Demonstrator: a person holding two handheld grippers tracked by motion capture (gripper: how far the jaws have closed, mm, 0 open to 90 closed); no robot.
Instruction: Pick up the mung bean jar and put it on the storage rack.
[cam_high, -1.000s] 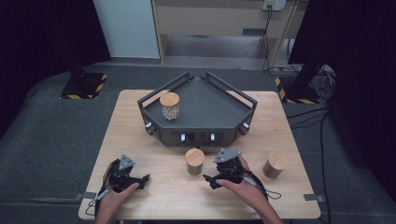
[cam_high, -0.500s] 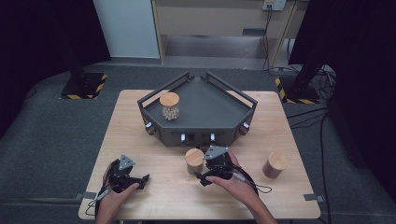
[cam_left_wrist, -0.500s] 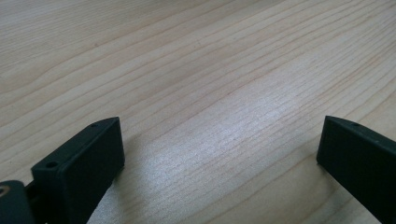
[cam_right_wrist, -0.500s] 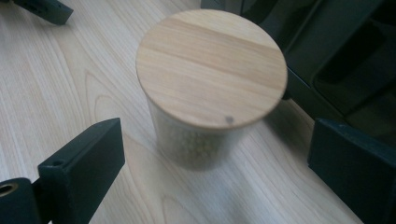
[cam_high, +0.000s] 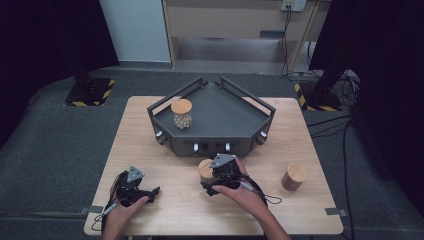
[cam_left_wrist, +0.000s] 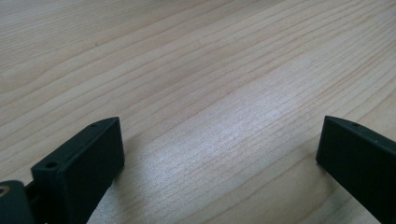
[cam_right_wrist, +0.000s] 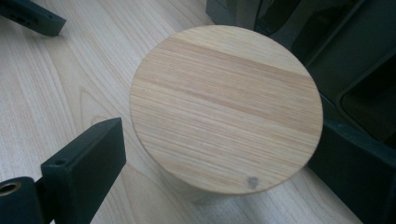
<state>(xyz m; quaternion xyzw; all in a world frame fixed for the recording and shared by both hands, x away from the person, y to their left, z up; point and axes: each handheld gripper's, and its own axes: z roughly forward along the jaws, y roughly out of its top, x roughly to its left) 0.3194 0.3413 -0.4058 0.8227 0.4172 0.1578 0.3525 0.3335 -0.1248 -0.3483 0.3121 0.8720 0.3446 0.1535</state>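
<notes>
The right claw (cam_high: 206, 176) is closing in on the jar (cam_right_wrist: 224, 107), which stands on the table (cam_high: 150, 150) just in front of the tray (cam_high: 215, 112). Its jaws have just been narrowing a little yet stand wide, one on each side of the jar. From the right gripper view the left jaw has a small gap to the jar wall; whether the right one touches I cannot tell. Nothing is gripped so far.

To do this well, I would centre the jar between the jaws, keep them below the lid's rim so the pads meet the body rather than the lid edge, then squeeze evenly and lift straight up, clear of the tray's front wall.

The jar stands upright, long axis vertical, wooden lid on top.

The left claw (cam_left_wrist: 219, 154) rests over bare table, far left of the jar, jaws spread wide and empty.
</notes>
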